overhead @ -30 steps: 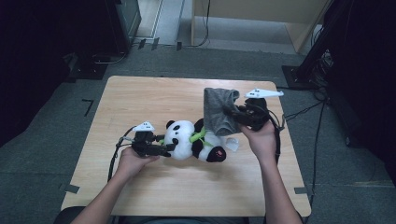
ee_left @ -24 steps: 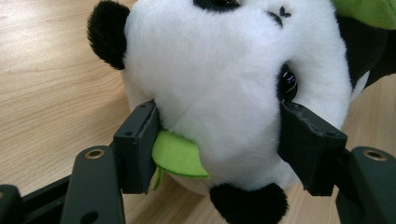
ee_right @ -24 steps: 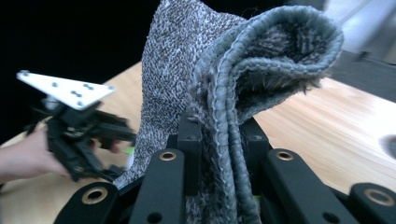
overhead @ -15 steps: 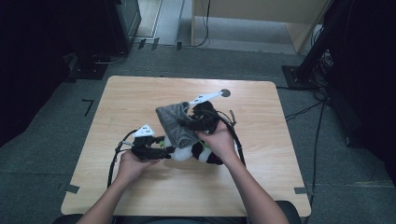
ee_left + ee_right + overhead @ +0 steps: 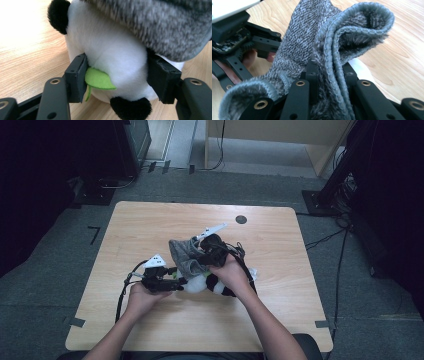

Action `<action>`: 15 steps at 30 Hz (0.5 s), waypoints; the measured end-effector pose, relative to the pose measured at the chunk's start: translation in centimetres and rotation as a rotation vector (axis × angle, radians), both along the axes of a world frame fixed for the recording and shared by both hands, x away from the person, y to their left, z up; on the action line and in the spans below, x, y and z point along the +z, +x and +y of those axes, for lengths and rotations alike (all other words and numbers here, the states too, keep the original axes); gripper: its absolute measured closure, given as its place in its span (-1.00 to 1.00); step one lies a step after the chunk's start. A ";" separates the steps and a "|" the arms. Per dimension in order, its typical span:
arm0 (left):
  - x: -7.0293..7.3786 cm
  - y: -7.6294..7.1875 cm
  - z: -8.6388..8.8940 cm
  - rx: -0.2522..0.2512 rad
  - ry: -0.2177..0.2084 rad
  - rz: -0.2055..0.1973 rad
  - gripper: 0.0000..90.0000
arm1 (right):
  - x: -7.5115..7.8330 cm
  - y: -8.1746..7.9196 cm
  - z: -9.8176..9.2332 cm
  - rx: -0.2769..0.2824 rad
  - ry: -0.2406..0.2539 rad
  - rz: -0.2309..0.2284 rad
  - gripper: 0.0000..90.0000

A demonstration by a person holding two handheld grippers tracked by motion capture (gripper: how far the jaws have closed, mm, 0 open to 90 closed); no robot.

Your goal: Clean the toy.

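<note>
A plush panda (image 5: 202, 283) lies on the wooden table (image 5: 150, 225), white with black ears and a green felt leaf (image 5: 98, 79). My left gripper (image 5: 176, 284) is shut on the panda's white body (image 5: 110, 57), one jaw on each side. My right gripper (image 5: 202, 254) is shut on the hem of a grey knitted cloth (image 5: 185, 255), a small hat or garment. The fuzzy inside of the cloth (image 5: 352, 32) faces the right gripper view. The cloth (image 5: 160, 22) drapes over the top of the panda in the left gripper view. The left gripper (image 5: 242, 47) sits just behind the cloth.
A dark round hole (image 5: 241, 219) marks the table's far side. Black cables (image 5: 122, 292) trail from both grippers. Dark equipment and a stand (image 5: 330, 190) surround the table on the floor.
My right gripper has carried the grey cloth from the table's right side leftward, and the cloth now lies over the panda. The left gripper has held still on the panda.
</note>
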State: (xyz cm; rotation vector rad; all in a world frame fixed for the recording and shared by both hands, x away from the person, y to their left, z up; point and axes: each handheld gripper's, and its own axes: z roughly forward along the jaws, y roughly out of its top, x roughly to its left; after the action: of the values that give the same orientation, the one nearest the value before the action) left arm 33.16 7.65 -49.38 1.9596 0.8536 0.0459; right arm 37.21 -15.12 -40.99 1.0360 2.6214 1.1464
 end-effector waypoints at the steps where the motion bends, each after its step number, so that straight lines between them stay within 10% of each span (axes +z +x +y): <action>1: 0.0 0.0 0.0 0.000 0.000 0.000 -0.13 | 0.0 0.0 0.0 0.000 0.000 0.000 0.67; 15: 0.3 0.5 0.1 -0.002 0.005 0.043 -0.07 | 0.1 -0.3 -4.9 -0.070 -0.006 0.022 0.69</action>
State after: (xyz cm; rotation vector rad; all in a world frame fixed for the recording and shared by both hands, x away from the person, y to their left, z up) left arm 33.70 7.74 -49.07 1.9726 0.8799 0.0053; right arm 36.88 -19.97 -40.93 1.1364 2.5811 1.1171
